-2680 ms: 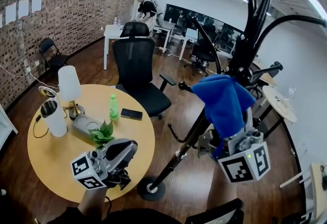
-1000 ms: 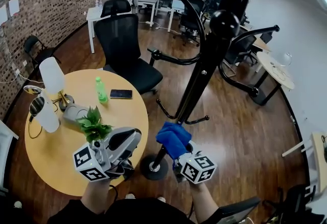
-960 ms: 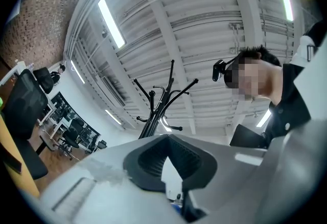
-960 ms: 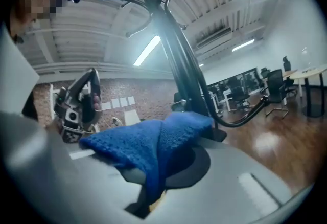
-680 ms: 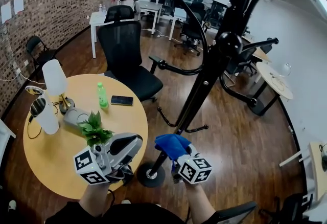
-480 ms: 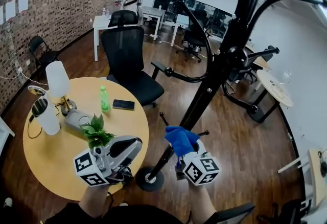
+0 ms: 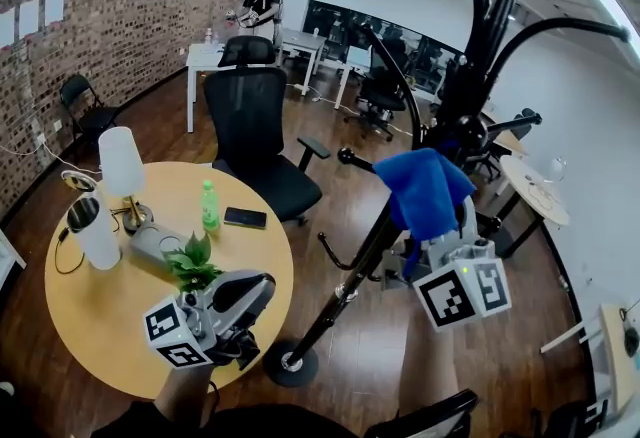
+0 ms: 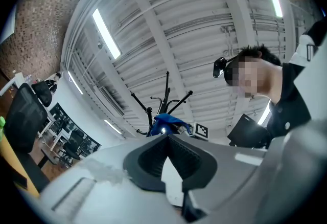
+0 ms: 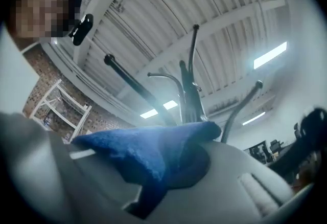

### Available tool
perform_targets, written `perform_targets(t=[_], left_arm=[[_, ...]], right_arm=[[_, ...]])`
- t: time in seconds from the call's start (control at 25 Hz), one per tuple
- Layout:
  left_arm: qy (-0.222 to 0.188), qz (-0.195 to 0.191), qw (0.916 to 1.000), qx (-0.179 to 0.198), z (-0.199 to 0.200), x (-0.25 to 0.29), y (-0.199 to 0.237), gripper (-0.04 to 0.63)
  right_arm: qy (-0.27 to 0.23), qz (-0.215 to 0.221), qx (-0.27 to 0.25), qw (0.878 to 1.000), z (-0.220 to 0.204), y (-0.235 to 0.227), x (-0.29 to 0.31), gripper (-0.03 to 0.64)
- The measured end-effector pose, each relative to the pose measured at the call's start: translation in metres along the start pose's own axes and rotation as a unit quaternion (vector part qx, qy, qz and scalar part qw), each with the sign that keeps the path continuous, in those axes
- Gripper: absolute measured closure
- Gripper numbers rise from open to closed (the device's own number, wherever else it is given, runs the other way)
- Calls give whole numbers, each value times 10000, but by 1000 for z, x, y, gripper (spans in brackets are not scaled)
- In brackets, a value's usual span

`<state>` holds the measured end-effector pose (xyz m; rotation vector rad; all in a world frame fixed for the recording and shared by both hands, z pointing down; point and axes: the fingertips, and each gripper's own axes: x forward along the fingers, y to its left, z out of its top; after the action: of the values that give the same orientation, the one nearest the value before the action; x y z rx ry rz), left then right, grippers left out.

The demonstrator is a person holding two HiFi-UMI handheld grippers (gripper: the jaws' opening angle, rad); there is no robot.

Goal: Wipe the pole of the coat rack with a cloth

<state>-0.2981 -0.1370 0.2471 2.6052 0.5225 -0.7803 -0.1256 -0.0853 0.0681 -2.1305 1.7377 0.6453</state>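
Cloth (image 7: 428,194), blue, is resting against the pole (image 7: 345,294) of the coat rack near its upper middle, and the right tool (image 7: 436,231) is clamping it. The left tool (image 7: 250,288) is idling over the tabletop (image 7: 100,326), jaws together and empty. Wiping seems under way; the lower stretch is probably needing a pass.

The blue cloth (image 7: 428,191) is draping over the right tongs (image 7: 440,236), hiding their jaws and the stretch of coat rack pole (image 7: 352,276) behind. The top edge is cutting off the rack's upper hooks. The left tongs (image 7: 252,286) are masking part of the worktop (image 7: 100,306) rim.
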Motion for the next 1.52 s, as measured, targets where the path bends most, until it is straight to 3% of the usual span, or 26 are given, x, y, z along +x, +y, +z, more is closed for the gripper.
perform_targets(t=[0.28,0.4,0.48,0.64,0.72,0.96,1.16,1.32,1.4,1.52], left_arm=[[-63,-4,9999,154,11,-3,2,601],[-69,-40,9998,165,12,-2,0,601],[-82,-34,9998,162,13,-3,0,601],[-57,-58,9999,124,11,-1,-3,601],[-16,-82,9999,79,7,1,-4,601],[141,-57,9998,-162,-8,1,7,601],[247,-71,9992,-314,-18,6,4,601],[338,-121,9985,-425,-24,9,1,601],[341,-135,9984,-434,-25,10,1,601],[319,-129,9985,-434,-25,12,0,601]], right_arm=[[-941,1357,87,9862,82,90,-15,595],[-1111,1541,-204,9816,93,100,-19,595],[-1053,1399,-328,9840,86,90,-17,595],[-476,260,13,9985,31,18,-13,595],[-136,-266,360,9989,-15,-19,-20,595],[952,-622,455,9925,-135,-26,-74,595],[2168,-634,764,9712,-238,-21,-134,595],[3195,-736,1300,9357,-307,-14,-179,595],[3379,-612,1605,9254,-315,-1,-189,595],[3399,-259,1952,9196,-302,23,-192,595]])
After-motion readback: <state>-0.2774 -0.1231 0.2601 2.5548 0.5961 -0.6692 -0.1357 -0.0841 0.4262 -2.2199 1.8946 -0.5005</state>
